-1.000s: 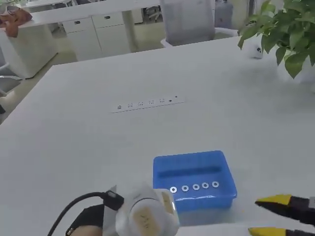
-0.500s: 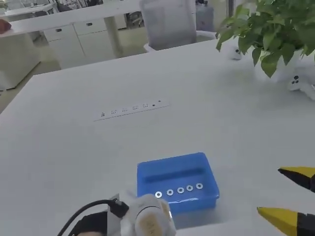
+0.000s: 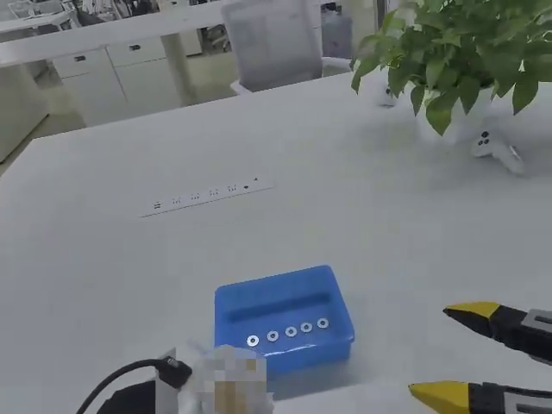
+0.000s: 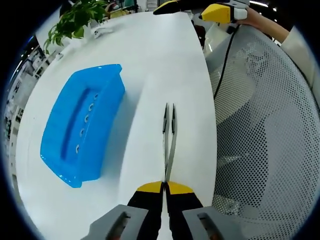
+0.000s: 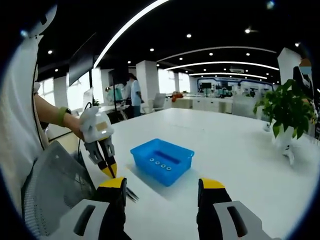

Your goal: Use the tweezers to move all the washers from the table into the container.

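A blue container (image 3: 285, 297) sits on the white table (image 3: 259, 233) with several washers (image 3: 289, 332) in a row inside it. My left gripper (image 4: 165, 187) is shut on the handle end of metal tweezers (image 4: 169, 135), whose tips point along the table beside the container (image 4: 82, 120), with its washers (image 4: 84, 125) inside. In the head view the left gripper (image 3: 220, 388) is a blur at the bottom edge. My right gripper (image 3: 453, 354) hovers open and empty to the right of the container. The right gripper view has its open jaws (image 5: 163, 184) facing the container (image 5: 162, 160), with the left gripper (image 5: 107, 167) and the tweezers (image 5: 131, 194) to the left.
A potted plant (image 3: 457, 43) and a white controller (image 3: 496, 147) stand at the table's far right. A power strip (image 3: 207, 197) is set into the middle of the table. A mesh chair (image 4: 260, 125) stands at the near edge.
The head camera has swung right, so the container slides left in the picture. The right gripper's yellow jaws now show farther apart.
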